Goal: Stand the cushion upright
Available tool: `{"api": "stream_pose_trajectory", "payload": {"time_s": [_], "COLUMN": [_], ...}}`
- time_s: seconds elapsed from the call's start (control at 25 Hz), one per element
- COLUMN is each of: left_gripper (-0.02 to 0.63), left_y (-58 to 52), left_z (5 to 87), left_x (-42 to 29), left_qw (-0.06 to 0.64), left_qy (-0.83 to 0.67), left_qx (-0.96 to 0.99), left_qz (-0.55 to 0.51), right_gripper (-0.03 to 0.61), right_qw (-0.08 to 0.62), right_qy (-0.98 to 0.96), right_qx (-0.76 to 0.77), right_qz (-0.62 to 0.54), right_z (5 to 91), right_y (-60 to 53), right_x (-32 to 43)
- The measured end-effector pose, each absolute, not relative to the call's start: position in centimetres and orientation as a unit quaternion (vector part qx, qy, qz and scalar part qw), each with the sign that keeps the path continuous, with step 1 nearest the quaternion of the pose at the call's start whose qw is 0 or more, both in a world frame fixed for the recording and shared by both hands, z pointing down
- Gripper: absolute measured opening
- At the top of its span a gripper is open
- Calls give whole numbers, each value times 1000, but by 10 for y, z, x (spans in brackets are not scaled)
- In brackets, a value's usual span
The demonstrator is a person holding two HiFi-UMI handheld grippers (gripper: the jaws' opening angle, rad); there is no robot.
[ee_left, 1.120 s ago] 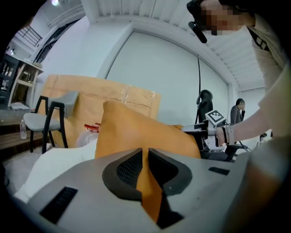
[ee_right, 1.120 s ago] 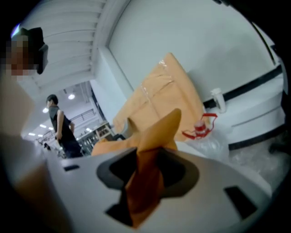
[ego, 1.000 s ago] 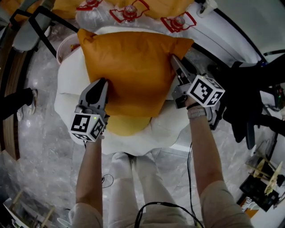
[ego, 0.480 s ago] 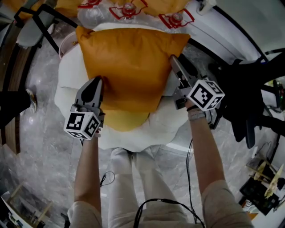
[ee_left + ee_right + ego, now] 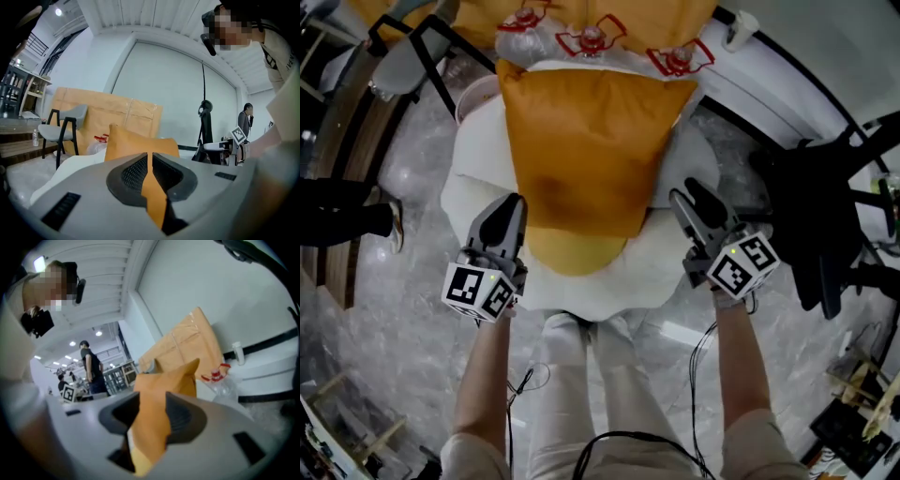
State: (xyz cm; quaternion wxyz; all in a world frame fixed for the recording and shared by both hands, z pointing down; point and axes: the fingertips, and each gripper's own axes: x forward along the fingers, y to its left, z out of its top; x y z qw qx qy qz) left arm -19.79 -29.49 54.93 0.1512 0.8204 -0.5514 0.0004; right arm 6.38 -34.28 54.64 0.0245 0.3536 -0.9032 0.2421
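On the seat [image 5: 670,258] the cushion [image 5: 591,150] leans back, its top edge by the bottles [image 5: 591,39]. The right tool [image 5: 687,194] is spread and empty, clear of the cushion's right edge. The left tool [image 5: 515,201] is almost pressed together at the lower left edge, pinching nothing I can make out. Best to draw both away slowly, ready to nudge the base if it slumps. A second ago both tools lay on the cushion. The right jaws have just been opening, and the cushion now looks narrower.
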Motion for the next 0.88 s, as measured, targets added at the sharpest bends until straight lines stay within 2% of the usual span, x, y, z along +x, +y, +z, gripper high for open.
{"api": "stream_pose_trajectory", "payload": {"time_s": [0.08, 0.2, 0.36, 0.88], "left_gripper": [55, 55, 55, 55], "left_y": [-278, -256, -227, -74], "left_z": [539, 527, 506, 470], "left_x": [-199, -205, -201, -194], "left_qw": [146, 143, 142, 170], "left_qy": [-543, -540, -529, -490], "left_qx": [827, 829, 836, 852], "left_qz": [7, 7, -18, -68], "right_gripper": [168, 88, 39, 20], "right_qw": [32, 38, 64, 98], "right_qy": [-908, -915, -927, -940], "right_qx": [341, 326, 310, 279], "right_qz": [240, 233, 200, 168], "right_z": [543, 537, 524, 484], "right_y": [-315, -277, -229, -49], "right_x": [58, 47, 32, -21]}}
